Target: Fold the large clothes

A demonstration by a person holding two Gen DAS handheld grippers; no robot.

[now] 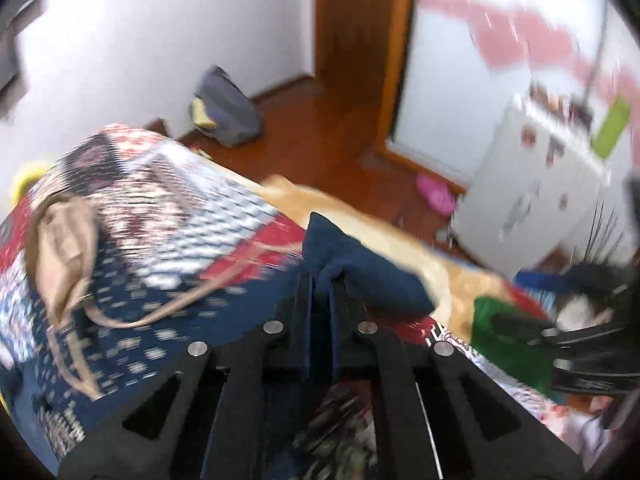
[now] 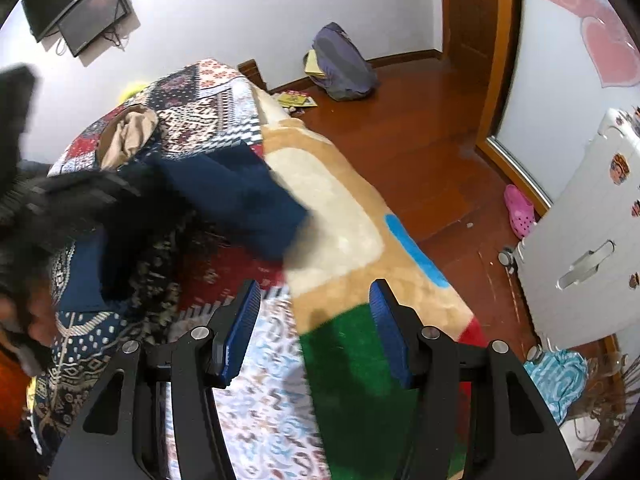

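A navy blue garment (image 1: 360, 264) lies bunched on the bed, and my left gripper (image 1: 320, 280) is shut on a fold of it, the cloth pinched between its black fingers. In the right wrist view the same navy garment (image 2: 240, 200) hangs from a blurred black left finger (image 2: 120, 188). My right gripper (image 2: 314, 292) stands open over a beige, green and blue fleece blanket (image 2: 340, 220), nothing between its blue pads. Its fingers (image 1: 520, 326) show at the right edge of the left wrist view.
The bed carries a patchwork quilt (image 1: 160, 200) with a tan garment (image 1: 64, 248) on its far part. On the wooden floor (image 2: 420, 140) are a grey backpack (image 2: 344, 64), a pink shoe (image 2: 518, 210) and a white cabinet (image 2: 580, 240).
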